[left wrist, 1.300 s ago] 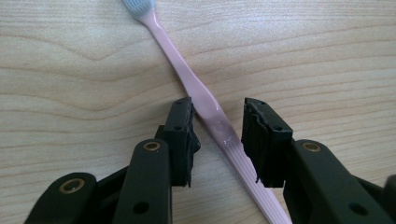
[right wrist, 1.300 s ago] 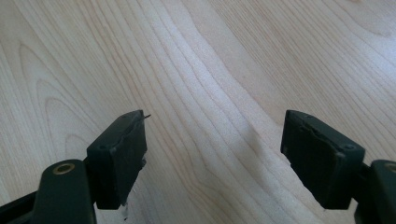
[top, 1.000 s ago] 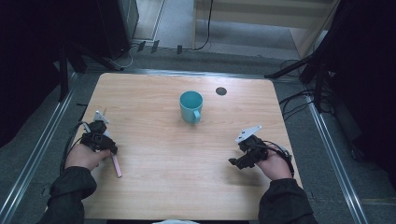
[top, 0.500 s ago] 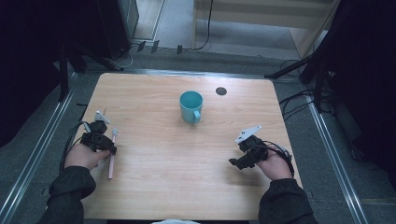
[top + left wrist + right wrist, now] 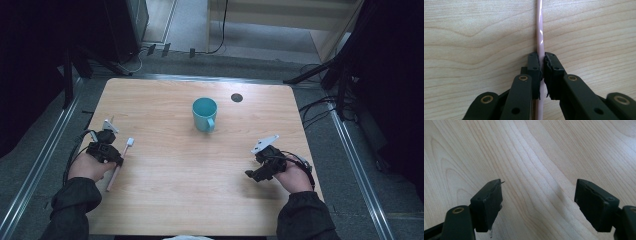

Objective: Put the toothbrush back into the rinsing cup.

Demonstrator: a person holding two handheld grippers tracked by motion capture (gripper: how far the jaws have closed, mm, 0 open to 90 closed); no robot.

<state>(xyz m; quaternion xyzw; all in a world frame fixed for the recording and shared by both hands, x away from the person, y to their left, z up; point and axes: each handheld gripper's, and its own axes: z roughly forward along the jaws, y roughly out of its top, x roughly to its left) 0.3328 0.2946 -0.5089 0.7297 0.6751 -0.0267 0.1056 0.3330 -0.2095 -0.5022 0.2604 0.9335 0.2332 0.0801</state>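
Near the table's (image 5: 165, 210) left edge, my left gripper (image 5: 106, 150) has just been closing and now clamps the pink toothbrush (image 5: 539, 40) handle; the brush lies flat on the wood. Near the right edge, my right gripper (image 5: 537, 203) is released, jaws wide apart over bare wood. No readable markings.

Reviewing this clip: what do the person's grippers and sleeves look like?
Both grippers, left and right, are black with two flat-padded jaws on arms with brass-coloured rivets. Each carries a grey three-cornered plate on top and trails a black cable. The person wears dark long sleeves.
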